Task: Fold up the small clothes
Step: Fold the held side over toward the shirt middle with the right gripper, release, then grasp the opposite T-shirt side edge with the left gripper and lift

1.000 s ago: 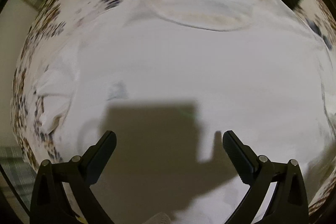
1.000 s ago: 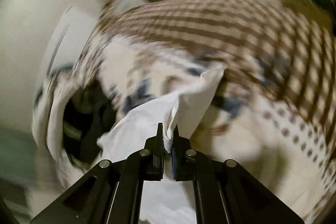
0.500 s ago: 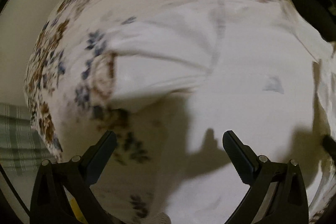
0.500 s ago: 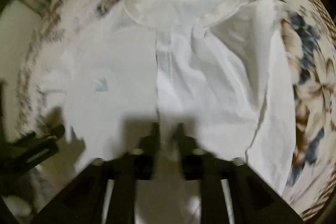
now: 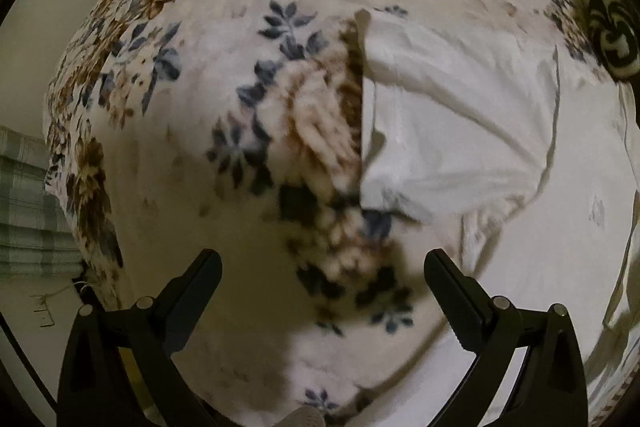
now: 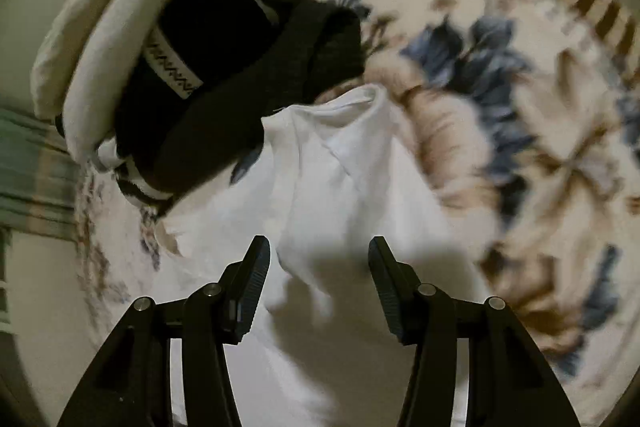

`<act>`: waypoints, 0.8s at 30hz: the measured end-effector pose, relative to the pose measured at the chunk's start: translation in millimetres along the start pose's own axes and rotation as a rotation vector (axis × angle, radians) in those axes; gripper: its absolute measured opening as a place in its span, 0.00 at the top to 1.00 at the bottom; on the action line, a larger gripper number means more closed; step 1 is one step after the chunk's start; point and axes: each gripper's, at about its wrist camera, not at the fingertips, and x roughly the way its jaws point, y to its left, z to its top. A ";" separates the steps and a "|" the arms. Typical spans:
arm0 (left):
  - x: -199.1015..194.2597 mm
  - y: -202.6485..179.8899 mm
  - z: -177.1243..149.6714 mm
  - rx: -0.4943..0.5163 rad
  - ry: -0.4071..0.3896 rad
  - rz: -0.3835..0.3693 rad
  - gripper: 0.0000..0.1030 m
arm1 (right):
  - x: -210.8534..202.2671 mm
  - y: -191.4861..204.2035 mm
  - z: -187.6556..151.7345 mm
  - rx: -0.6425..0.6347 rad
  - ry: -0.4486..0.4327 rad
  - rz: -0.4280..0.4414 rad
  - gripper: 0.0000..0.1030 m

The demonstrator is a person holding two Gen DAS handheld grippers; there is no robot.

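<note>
A small white shirt lies spread on a floral blanket; in the left wrist view its sleeve end points left, to the upper right of my gripper. My left gripper hangs open over the blanket, nothing between its fingers. In the right wrist view the white shirt lies bunched below and ahead, a fold of it showing between the fingers. My right gripper is opening, its pads clear of the cloth.
A pile of dark clothes with a patterned band and a cream garment sits at the upper left of the right wrist view. A black-and-white patterned item lies at the blanket's right edge. Green plaid fabric borders the blanket's left side.
My right gripper has let go of the white shirt fold and its jaws have parted. My left gripper has slid left off the shirt body, now over the floral blanket near the sleeve.
</note>
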 end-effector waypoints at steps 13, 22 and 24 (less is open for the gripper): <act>37.5 24.4 20.0 -0.203 0.105 -0.208 0.00 | -37.9 16.2 -47.1 -0.129 0.038 -0.023 0.44; 56.8 66.4 13.5 -0.711 0.184 -0.554 0.00 | -29.3 4.8 -97.4 -0.079 0.119 -0.069 0.44; 51.1 74.7 3.9 -0.783 0.176 -0.603 0.00 | -26.0 7.0 -102.3 -0.076 0.122 -0.071 0.44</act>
